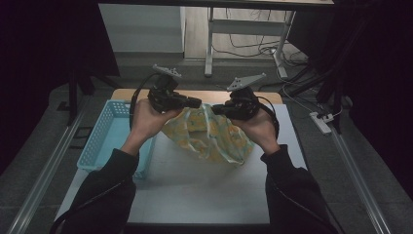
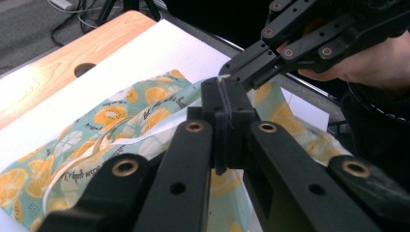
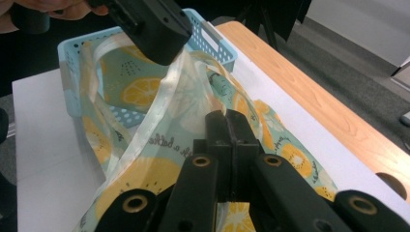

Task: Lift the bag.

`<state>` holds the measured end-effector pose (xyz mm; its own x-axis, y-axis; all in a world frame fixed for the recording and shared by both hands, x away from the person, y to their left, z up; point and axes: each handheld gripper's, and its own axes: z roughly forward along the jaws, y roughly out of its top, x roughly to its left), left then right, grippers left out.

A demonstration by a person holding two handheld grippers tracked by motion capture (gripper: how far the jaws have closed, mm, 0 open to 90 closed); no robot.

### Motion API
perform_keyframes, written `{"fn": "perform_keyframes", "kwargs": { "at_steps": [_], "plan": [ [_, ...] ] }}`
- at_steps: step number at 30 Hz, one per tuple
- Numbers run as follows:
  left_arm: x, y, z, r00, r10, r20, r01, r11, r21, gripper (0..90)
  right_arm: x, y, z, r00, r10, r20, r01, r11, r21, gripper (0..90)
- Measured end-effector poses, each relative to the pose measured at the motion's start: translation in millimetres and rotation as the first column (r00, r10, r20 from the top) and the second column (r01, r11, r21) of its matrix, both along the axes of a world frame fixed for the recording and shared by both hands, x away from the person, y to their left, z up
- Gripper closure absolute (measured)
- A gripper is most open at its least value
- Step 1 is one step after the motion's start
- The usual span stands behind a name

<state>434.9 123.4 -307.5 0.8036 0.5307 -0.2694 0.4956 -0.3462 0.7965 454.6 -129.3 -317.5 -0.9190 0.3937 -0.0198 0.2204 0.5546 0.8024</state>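
Lemon-print bag (image 1: 209, 134), a thin plastic or coated-fabric sack in pale green with orange citrus slices, is held above the white table top (image 1: 204, 195), its lower body sagging down towards that surface just right of the blue basket (image 1: 104, 141). The bag is gripped at its upper edge from both sides. In the high view the left gripper (image 1: 197, 103) and the right gripper (image 1: 216, 109) are seen close together over the mouth of the bag, almost tip to tip.

In the left gripper view the jaws are pressed fully together, and the bag's edge seems to be pinched between them, though the pinched strip itself is mostly hidden by the black jaw blocks. The right gripper (image 2: 241, 70) is seen just beyond, also closed at the rim. In the right gripper view its own jaws are likewise shut, with the pale rim band (image 3: 159, 113) of the bag rising past them to the left gripper (image 3: 164, 41) above.

The step in hand is judged to be the lifting and opening of the bag by its rim, with both sides already secured. For the next move, the two grippers would probably need to be drawn apart so that the mouth is spread, or carried together towards the basket. Grip pressure should be kept even, since the slick film could slip free of either pinch.
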Motion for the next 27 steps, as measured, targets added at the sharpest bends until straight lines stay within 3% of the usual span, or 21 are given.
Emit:
{"fn": "perform_keyframes", "kwargs": {
  "at_steps": [12,27],
  "plan": [
    [7.7,3.7,28.2,0.9986,0.037,0.037,-0.037,0.9993,-0.007,90.0,3.7,-0.2,23.3,0.9994,-0.012,0.031,0.011,1.000,0.025,90.0],
    [10.7,11.2,61.2,0.9916,0.089,0.094,-0.086,0.9958,-0.033,90.0,5.8,4.4,55.9,0.9965,-0.021,0.081,0.017,0.998,0.053,90.0]
  ]
}}
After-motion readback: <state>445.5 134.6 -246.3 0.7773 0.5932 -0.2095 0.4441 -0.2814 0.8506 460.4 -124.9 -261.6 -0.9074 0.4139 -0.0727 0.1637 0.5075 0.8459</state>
